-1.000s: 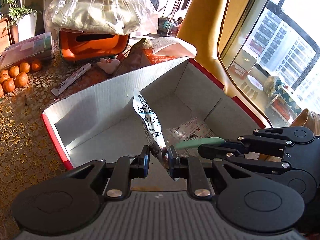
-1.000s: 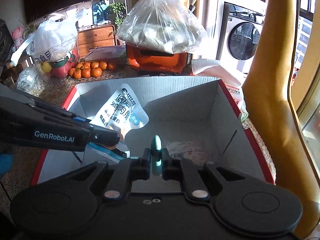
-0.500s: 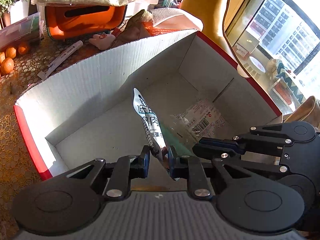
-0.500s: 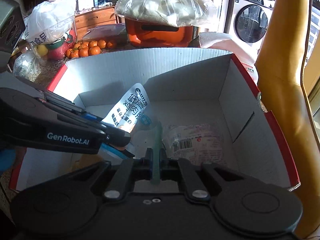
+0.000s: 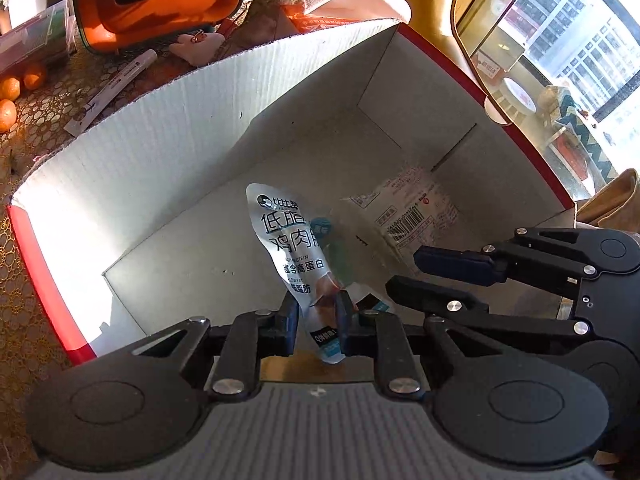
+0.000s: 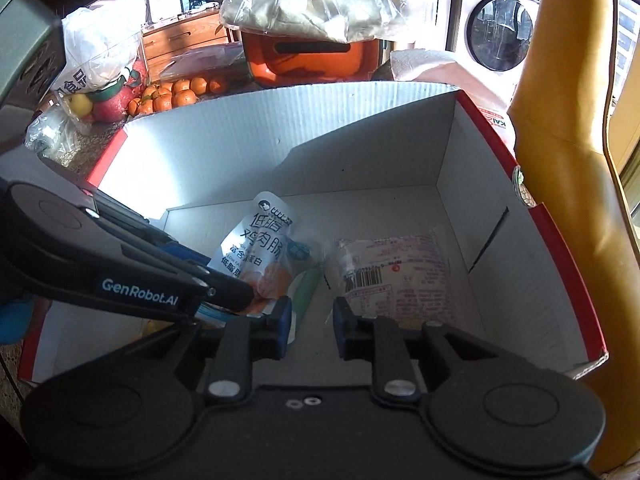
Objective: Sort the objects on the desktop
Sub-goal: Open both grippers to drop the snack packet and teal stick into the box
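A white cardboard box with red outer walls point(image 5: 200, 128) point(image 6: 280, 128) fills both views. My left gripper point(image 5: 317, 316) sits inside it with its jaws slightly parted around a white chicken snack pouch point(image 5: 294, 248) point(image 6: 260, 252); the pouch leans between them. My right gripper point(image 6: 308, 316) is open and empty, low in the box. A mint-green object point(image 6: 306, 292) lies on the box floor just ahead of its fingers, partly under the pouch. A clear labelled packet point(image 6: 396, 276) point(image 5: 416, 212) lies flat on the box floor to the right.
Behind the box stand an orange container point(image 6: 316, 60) under a plastic bag, tangerines point(image 6: 176, 94) and bagged fruit at the left. A white tube point(image 5: 116, 88) lies on the lace tablecloth. A yellow chair back point(image 6: 560, 160) rises at the right.
Both grippers moved down into the box. My right gripper opened and let go of the mint-green object, which now lies on the box floor. My left gripper's jaws have parted around the pouch.
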Available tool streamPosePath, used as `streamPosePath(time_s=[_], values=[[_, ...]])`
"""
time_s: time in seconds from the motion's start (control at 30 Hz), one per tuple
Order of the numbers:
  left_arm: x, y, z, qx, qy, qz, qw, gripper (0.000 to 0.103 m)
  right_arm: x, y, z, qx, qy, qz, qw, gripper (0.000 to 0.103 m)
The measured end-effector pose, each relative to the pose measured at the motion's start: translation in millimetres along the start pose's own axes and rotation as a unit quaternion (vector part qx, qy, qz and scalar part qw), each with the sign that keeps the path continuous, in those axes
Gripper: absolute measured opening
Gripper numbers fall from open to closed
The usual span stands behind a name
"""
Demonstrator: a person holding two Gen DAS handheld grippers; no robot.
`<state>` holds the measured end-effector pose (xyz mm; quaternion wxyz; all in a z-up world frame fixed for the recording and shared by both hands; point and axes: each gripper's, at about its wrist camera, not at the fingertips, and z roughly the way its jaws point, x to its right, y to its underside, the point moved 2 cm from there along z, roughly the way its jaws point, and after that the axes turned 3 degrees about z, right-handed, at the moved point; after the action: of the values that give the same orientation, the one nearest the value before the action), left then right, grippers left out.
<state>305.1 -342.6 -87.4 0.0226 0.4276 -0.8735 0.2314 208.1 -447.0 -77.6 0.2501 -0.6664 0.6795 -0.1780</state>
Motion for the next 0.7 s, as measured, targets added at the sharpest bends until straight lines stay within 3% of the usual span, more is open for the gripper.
streamPosePath(time_s=[0.13, 0.27, 0.7], values=[[-2, -1, -5, 0.009, -0.001, -0.012, 0.9999, 0.019, 1, 1, -4, 0.000, 0.001, -0.003, 1.000, 0.027], [-3, -2, -13, 0.023, -0.002, -0.014, 0.9996, 0.030, 1, 1, -9, 0.004, -0.001, -0.005, 1.000, 0.030], [4, 8, -44, 0.056, 0.001, -0.019, 0.9982, 0.030, -7, 1, -33, 0.018, 0.004, -0.012, 1.000, 0.036]])
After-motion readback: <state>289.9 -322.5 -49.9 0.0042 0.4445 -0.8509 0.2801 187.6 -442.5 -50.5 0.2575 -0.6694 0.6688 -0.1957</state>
